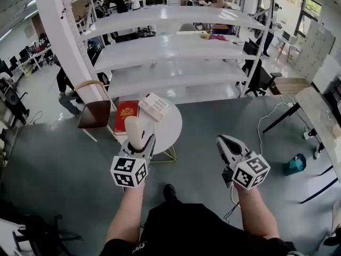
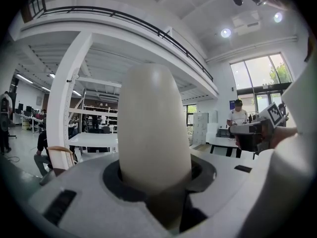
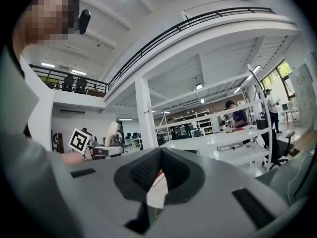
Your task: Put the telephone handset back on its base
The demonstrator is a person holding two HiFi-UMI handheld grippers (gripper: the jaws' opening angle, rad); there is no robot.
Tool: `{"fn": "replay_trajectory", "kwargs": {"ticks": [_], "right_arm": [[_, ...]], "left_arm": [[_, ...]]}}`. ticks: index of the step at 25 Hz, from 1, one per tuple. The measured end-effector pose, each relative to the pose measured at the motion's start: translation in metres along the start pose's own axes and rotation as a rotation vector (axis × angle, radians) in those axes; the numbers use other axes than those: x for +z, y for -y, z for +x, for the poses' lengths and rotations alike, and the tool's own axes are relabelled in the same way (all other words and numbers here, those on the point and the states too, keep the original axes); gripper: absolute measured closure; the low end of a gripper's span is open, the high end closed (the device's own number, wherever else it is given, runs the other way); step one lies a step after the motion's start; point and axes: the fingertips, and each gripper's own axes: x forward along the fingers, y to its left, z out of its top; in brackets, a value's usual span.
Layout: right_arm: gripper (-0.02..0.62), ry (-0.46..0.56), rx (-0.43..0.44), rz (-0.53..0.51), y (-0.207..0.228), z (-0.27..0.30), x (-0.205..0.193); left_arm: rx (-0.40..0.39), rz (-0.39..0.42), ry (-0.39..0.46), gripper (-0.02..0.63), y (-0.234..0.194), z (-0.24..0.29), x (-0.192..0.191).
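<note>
My left gripper (image 1: pixel 140 144) is shut on the cream telephone handset (image 1: pixel 135 130), which stands upright out of the jaws above the near left part of the small round white table (image 1: pixel 171 128). In the left gripper view the handset (image 2: pixel 154 128) fills the middle and rises from between the jaws of the left gripper (image 2: pixel 159 185). The white telephone base (image 1: pixel 154 106) with its keypad lies at the far side of the table. My right gripper (image 1: pixel 224 142) hangs to the right of the table, shut and empty. The right gripper (image 3: pixel 157 183) points level into the room, and the handset (image 3: pixel 113 132) shows at its left.
A red book (image 1: pixel 126 115) lies at the table's left edge. A chair with a brown seat (image 1: pixel 95 113) stands left of it. A tall white shelving rack (image 1: pixel 176 47) stands behind. A desk (image 1: pixel 319 116), cables and a teal object (image 1: pixel 294 164) are to the right.
</note>
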Motion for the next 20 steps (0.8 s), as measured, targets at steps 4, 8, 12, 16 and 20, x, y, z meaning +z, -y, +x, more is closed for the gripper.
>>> {"fn": "replay_trajectory", "kwargs": {"ticks": [4, 8, 12, 16, 20], "right_arm": [[0.591, -0.011, 0.0, 0.012, 0.015, 0.041, 0.0], [0.591, -0.033, 0.006, 0.027, 0.032, 0.083, -0.004], [0.591, -0.071, 0.005, 0.048, 0.048, 0.128, -0.013], [0.591, -0.101, 0.006, 0.053, 0.058, 0.17, -0.019], [0.59, -0.123, 0.019, 0.045, 0.057, 0.21, -0.022]], "left_arm": [[-0.008, -0.008, -0.017, 0.437, -0.026, 0.032, -0.002], [-0.013, -0.012, -0.03, 0.437, -0.054, 0.066, -0.001], [-0.023, -0.027, -0.046, 0.437, -0.084, 0.099, -0.004], [-0.032, -0.054, -0.057, 0.437, -0.113, 0.125, -0.01], [-0.03, -0.078, -0.047, 0.437, -0.142, 0.141, -0.01]]}}
